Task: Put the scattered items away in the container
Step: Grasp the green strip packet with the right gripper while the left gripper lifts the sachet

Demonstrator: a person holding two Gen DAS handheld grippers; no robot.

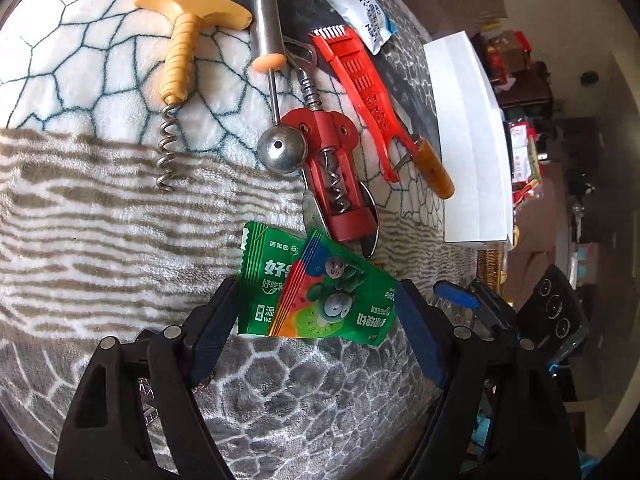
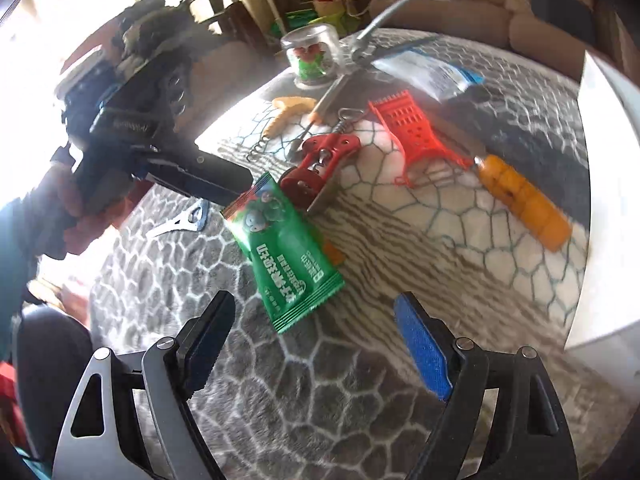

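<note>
Left gripper (image 1: 316,304), jaws spread and empty, straddles the green sachets (image 1: 320,300), long axis crosswise; right gripper (image 2: 316,320), also spread and empty, sits nearer

A soft patterned grey-and-white blanket (image 1: 100,216) carries the things: two green wet-wipe packets (image 1: 316,296) at 6 o'clock, a red winged corkscrew (image 1: 340,184) centre, a yellow-handled corkscrew (image 1: 180,60) at 11 o'clock.

Right claw (image 2: 314,322) open above green packet (image 2: 286,256) on blanket (image 2: 320,380)
</note>
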